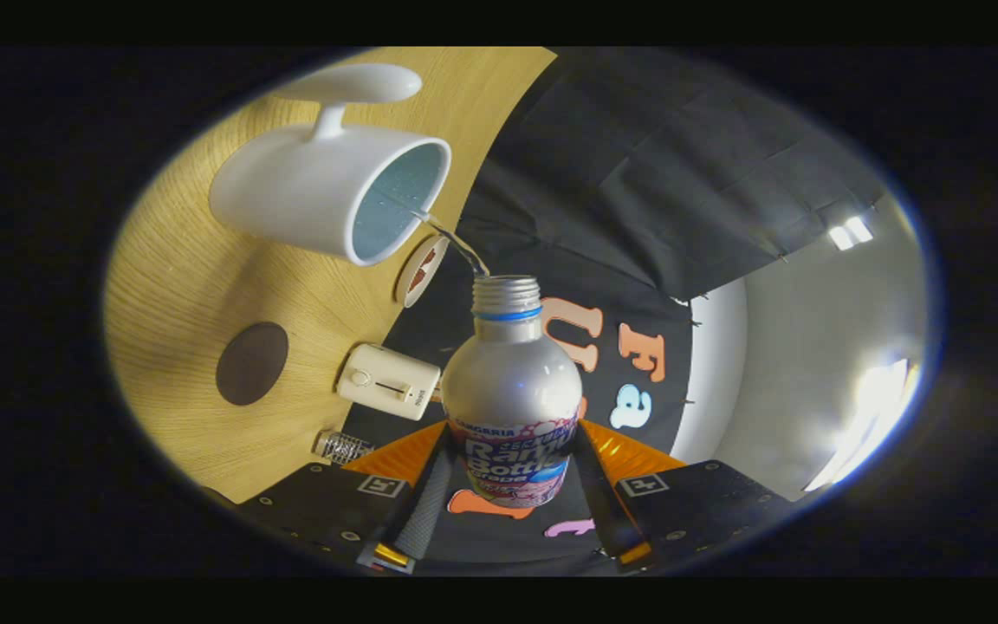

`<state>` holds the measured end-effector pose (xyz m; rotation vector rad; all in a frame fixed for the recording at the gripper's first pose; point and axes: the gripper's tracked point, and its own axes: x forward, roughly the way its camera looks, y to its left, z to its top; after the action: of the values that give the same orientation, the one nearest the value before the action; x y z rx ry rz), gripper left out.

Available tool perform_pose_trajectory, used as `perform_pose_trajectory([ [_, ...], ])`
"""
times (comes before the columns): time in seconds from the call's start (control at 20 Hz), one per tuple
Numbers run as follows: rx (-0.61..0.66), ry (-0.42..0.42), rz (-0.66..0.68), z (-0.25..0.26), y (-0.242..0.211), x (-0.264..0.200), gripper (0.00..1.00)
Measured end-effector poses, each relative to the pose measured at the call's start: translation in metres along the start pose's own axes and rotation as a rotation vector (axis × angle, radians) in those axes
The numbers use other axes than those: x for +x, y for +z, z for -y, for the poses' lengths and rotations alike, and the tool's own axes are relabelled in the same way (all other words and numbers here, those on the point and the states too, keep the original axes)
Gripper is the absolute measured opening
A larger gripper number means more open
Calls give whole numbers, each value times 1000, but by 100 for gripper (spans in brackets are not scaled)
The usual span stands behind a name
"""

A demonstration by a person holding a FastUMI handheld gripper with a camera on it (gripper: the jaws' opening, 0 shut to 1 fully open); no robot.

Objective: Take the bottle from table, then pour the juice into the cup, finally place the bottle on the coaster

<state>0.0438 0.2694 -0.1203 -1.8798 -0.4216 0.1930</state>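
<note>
My gripper (509, 468) is shut on a silver bottle (511, 381) with a printed label, held between both fingers and tipped over toward the table. Its threaded neck has no cap. A thin clear stream (456, 243) runs from the bottle's mouth into the white cup (317, 186), which stands on the wooden table (178, 286) just beyond the bottle. The cup's inside looks pale blue and its handle points away from me. A dark round coaster (251, 363) lies on the table beside the cup, nearer my fingers.
A cream box with a knob and slot (388, 380) sits near the table's edge beside the bottle. A small round white dish with red marks (421, 270) lies by the cup. A small ridged metal piece (341, 447) rests close to my finger.
</note>
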Motion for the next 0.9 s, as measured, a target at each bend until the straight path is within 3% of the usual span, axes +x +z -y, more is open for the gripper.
perform_pose_trajectory([
  [0.9, -64, -20, 45, 1, 8, -4, 74],
])
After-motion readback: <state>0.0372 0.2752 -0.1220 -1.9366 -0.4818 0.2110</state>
